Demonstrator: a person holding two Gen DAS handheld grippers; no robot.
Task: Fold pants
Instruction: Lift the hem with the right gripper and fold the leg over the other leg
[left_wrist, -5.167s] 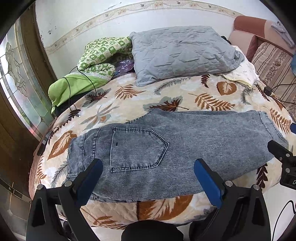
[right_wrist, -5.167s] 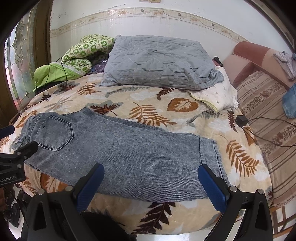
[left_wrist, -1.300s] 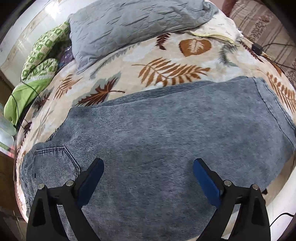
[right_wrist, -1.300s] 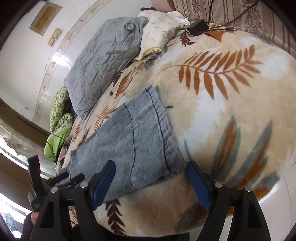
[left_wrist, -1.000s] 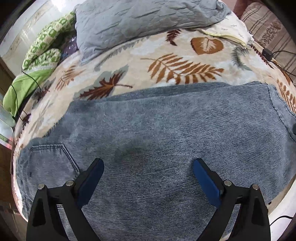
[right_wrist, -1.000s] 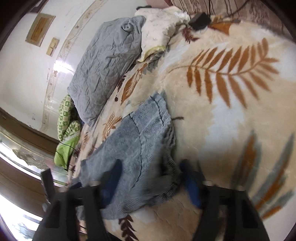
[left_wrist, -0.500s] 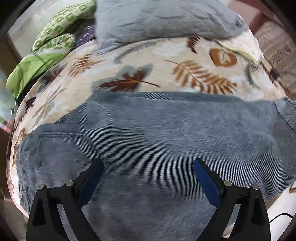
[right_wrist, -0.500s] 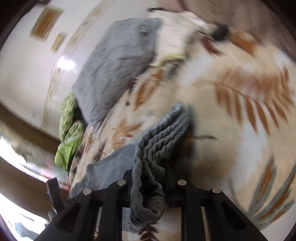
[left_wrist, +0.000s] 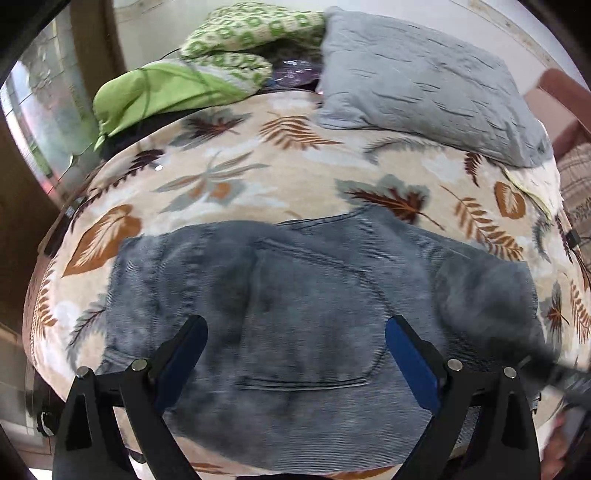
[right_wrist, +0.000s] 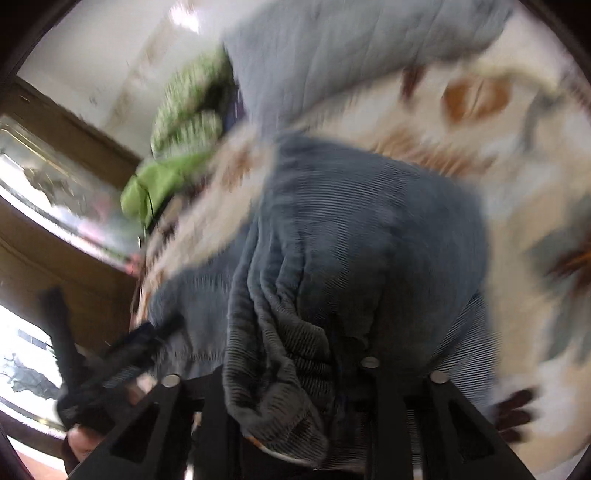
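My right gripper (right_wrist: 295, 369) is clamped on the bunched hem of the grey jeans (left_wrist: 295, 314), its jaws having just widened a little around the thick cloth, so the leg can travel toward the waist; the jeans lie across the near edge of the leaf-patterned bed (left_wrist: 240, 177) (pocket side up); my left gripper (left_wrist: 295, 343) hovers wide and empty above the pocket, free to steady the fold.

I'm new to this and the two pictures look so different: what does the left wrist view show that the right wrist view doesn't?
Only the left wrist view shows the left tongs open and empty above the jeans, whose back pocket is visible. Only the right wrist view shows the right tongs, their jaws just opening, with bunched denim between them. Both share the jeans, leaf-print blanket, grey pillow and green bedding.
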